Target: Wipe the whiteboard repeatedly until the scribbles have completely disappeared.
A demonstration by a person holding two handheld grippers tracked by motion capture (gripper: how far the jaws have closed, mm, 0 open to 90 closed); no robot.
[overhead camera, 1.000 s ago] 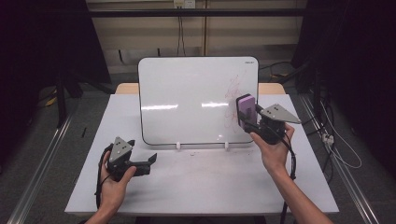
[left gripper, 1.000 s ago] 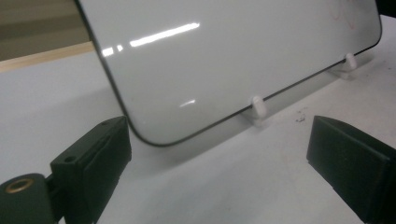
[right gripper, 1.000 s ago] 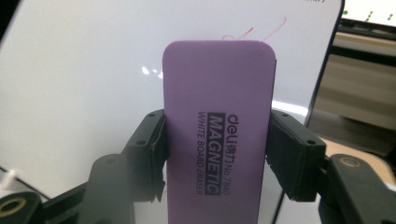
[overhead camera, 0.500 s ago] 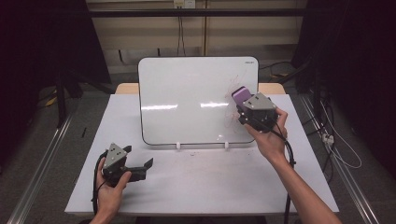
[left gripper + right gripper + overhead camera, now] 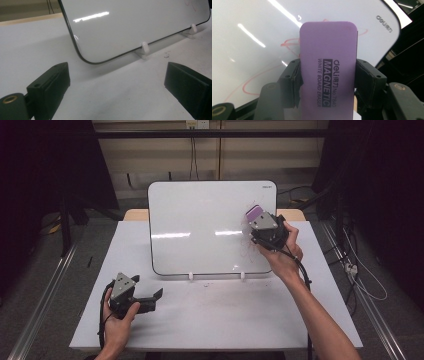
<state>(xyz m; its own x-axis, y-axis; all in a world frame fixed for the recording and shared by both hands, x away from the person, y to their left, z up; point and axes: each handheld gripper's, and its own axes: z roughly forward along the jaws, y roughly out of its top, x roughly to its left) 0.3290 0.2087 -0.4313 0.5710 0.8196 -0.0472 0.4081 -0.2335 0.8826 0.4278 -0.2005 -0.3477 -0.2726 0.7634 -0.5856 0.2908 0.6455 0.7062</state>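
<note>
A white board (image 5: 200,227) stands upright on two small white feet at the back of the table, with faint red scribbles (image 5: 287,45) on its right part. My right gripper (image 5: 260,222) is shut on a purple whiteboard eraser (image 5: 328,65) and holds it against the board's right side, over the red marks; the eraser (image 5: 254,213) shows purple above the gripper. My left gripper (image 5: 156,296) rests on the table at the front left, open, with nothing between its jaws. In the left gripper view the board (image 5: 130,22) stands beyond the wide-apart jaws.
The white table (image 5: 225,315) lies bare in front of the board. Small white clip feet (image 5: 145,48) hold the board's lower edge. Dark curtains, cables and a metal rail surround the table.
My right gripper has carried the eraser up and leftward across the board's right side. The left gripper has stayed at the front left, shifting only slightly.
</note>
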